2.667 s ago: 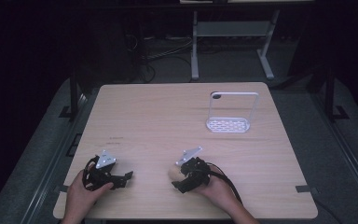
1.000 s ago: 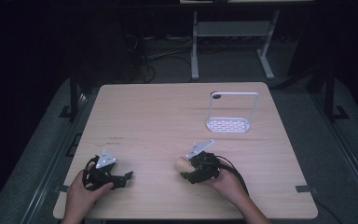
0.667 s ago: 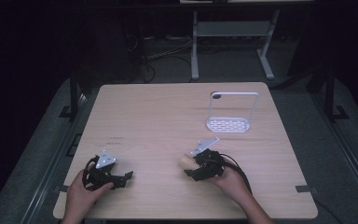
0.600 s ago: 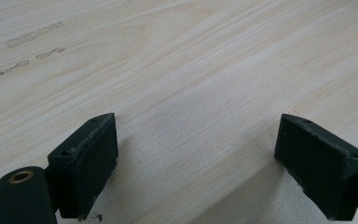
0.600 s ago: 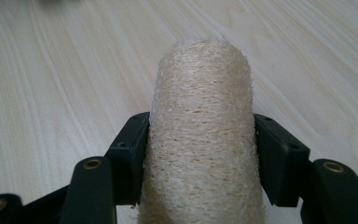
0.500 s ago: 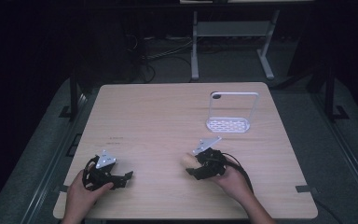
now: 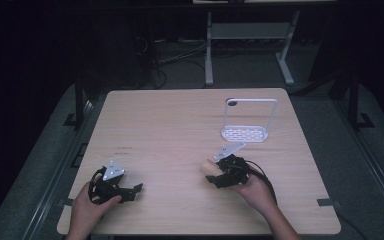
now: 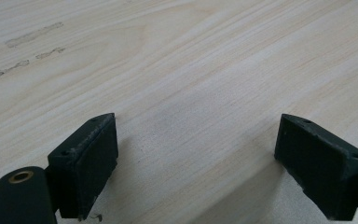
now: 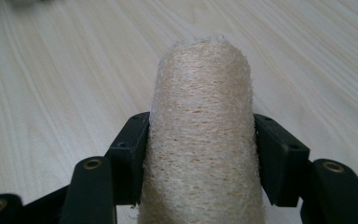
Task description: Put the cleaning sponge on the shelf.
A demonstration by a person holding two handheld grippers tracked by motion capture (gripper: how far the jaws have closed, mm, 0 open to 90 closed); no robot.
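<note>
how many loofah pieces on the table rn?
1. The loofah piece is clamped in the right hand-held gripper, near the table's front edge, in front of the white rack. None visible elsewhere.

A pale wooden bench (image 7: 170,125) stands on grey floor (image 7: 325,120) in a dark room; a white metal frame (image 7: 245,35) stands behind

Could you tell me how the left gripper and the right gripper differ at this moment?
The right gripper is shut on a tan, fibrous loofah, while the left gripper holds nothing. The left gripper's fingers stand wide apart over bare table; the right gripper's press the loofah's sides. Both have black fingers and sit near the table's front edge.
</note>
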